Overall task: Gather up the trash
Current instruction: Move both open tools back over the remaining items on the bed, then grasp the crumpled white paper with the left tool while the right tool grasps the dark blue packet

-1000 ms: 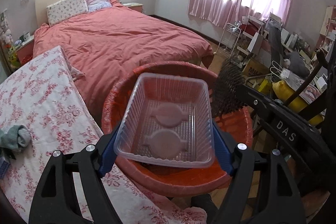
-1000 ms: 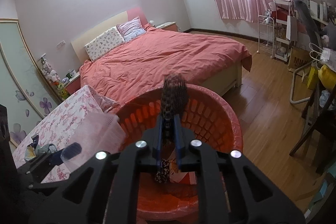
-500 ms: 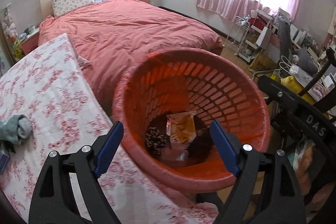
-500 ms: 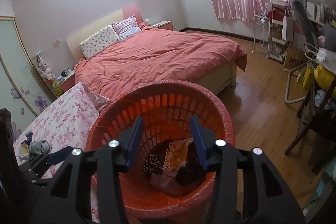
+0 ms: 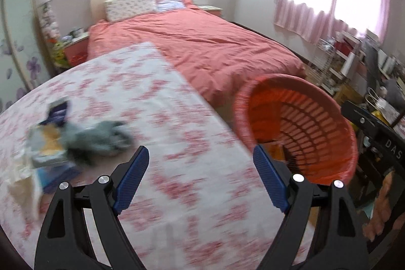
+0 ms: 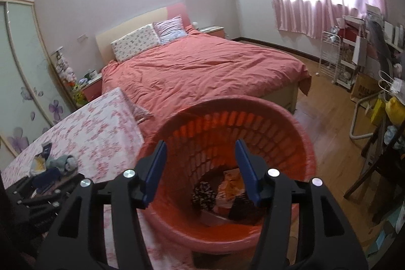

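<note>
An orange slatted trash basket [image 6: 265,123] stands beside the floral table; it also shows in the left wrist view [image 5: 303,105]. Wrappers and dark trash [image 6: 222,194] lie at its bottom. My right gripper [image 6: 201,168] is open and empty above the basket's mouth. My left gripper [image 5: 201,179] is open and empty over the floral tablecloth [image 5: 152,105], left of the basket. A blurred pile of a grey cloth [image 5: 96,136], a yellow wrapper [image 5: 48,141] and dark blue items lies on the table to its left; the pile also shows in the right wrist view [image 6: 53,166].
A bed with a red cover [image 6: 202,67] lies behind the table and basket. Shelves, bags and a chair [image 6: 374,82] crowd the right side. Wooden floor [image 6: 326,98] runs between bed and shelves. The right gripper's body [image 5: 379,141] shows right of the basket.
The left gripper let the clear plastic tray go and the right let the hairbrush go, both into the basket. The left gripper has since swung left over the table.
</note>
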Demonstrator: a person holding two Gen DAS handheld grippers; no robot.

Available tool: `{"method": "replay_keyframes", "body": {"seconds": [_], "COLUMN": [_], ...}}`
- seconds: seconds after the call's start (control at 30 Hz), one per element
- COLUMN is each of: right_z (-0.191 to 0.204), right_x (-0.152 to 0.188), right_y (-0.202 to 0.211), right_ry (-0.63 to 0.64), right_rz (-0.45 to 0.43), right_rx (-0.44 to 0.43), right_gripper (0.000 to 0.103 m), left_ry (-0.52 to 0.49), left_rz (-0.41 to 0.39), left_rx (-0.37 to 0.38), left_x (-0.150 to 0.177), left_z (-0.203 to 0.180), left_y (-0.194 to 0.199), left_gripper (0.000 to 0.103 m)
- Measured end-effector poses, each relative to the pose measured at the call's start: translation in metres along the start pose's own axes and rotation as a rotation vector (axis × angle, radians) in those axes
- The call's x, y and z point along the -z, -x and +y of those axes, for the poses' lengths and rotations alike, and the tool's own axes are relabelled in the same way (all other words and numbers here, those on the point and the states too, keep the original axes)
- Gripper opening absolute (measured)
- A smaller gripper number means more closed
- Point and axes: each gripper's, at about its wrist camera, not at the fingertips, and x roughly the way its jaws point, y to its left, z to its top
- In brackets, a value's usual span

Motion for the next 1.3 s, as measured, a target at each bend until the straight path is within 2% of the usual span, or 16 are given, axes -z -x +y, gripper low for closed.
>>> {"method": "replay_keyframes", "body": {"seconds": [0.3,0.4,0.57,0.7,1.03,1.1,1.2,1.3], "right_z": [0.07,0.094,0.135,0.156,0.179,0.182,0.188,0.195], "right_x": [0.015,0.02,0.033,0.039,0.048,0.05,0.053,0.056], "right_y": [0.001,-0.001,-0.001,-0.001,-0.002,-0.004,-0.008,-0.01], "right_ry": [0.1,0.127,0.187,0.219,0.261,0.267,0.276,0.288], "right_rz": [0.031,0.048,0.072,0.086,0.108,0.114,0.124,0.129], "right_rx": [-0.09,-0.121,-0.173,-0.194,-0.204,-0.206,-0.21,-0.216], "right_gripper": [0.056,0.056,0.056,0.056,0.056,0.056,0.056,0.056], "left_ry": [0.149,0.199,0.277,0.31,0.302,0.304,0.309,0.305], "left_rz": [-0.052,-0.076,-0.069,-0.051,0.012,0.025,0.038,0.031], "left_rx": [-0.158,-0.236,-0.322,-0.316,-0.272,-0.261,-0.237,-0.247], "left_x": [0.021,0.03,0.043,0.052,0.058,0.059,0.061,0.061], "left_z": [0.101,0.141,0.194,0.214,0.222,0.224,0.226,0.227], "left_y": [0.046,0.065,0.075,0.072,0.041,0.035,0.029,0.03], "left_gripper": [0.083,0.083,0.083,0.083,0.081,0.077,0.064,0.05]}}
